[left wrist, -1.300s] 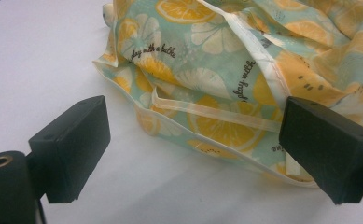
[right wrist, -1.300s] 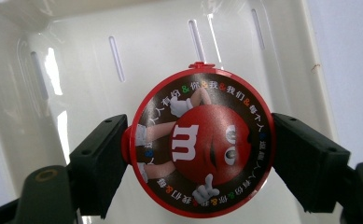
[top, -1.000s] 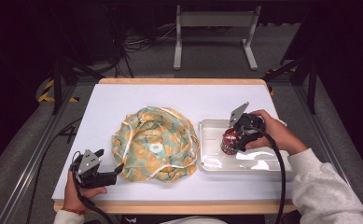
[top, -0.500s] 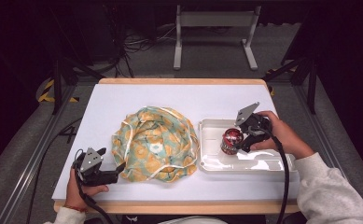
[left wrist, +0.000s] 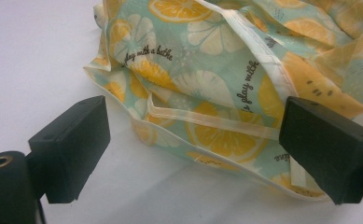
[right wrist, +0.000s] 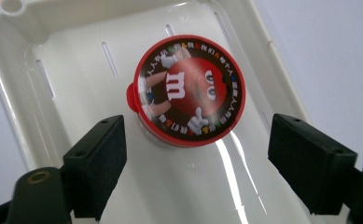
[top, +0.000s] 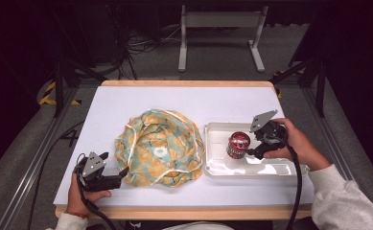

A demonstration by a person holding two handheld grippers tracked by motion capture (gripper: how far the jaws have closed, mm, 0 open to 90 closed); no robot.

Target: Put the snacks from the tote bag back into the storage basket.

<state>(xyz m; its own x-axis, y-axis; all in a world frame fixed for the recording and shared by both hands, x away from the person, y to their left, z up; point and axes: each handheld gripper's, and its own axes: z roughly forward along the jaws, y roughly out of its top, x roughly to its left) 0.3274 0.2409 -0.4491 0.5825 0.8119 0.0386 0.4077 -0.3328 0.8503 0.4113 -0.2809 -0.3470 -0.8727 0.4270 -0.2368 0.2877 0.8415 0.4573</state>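
A crumpled cloth bag with a lemon print lies mid-table. My left gripper rests at its near left edge, open, and the bag's hem lies just ahead of the jaws. A round red candy tub stands upright in a white plastic tray at the right. My right gripper sits just right of the tub. Its jaws have just been closing a little but stand open, with the tub's lid ahead of them and nothing pressed between the pads.
The white table top has a wooden rim along the near side. Bare white surface lies behind the bag and left of it. Cables and metal stands are on the dark floor beyond the table.
My right gripper has drawn back to the right, off the tub, which stays standing in the tray. The left gripper and the bag have not moved.
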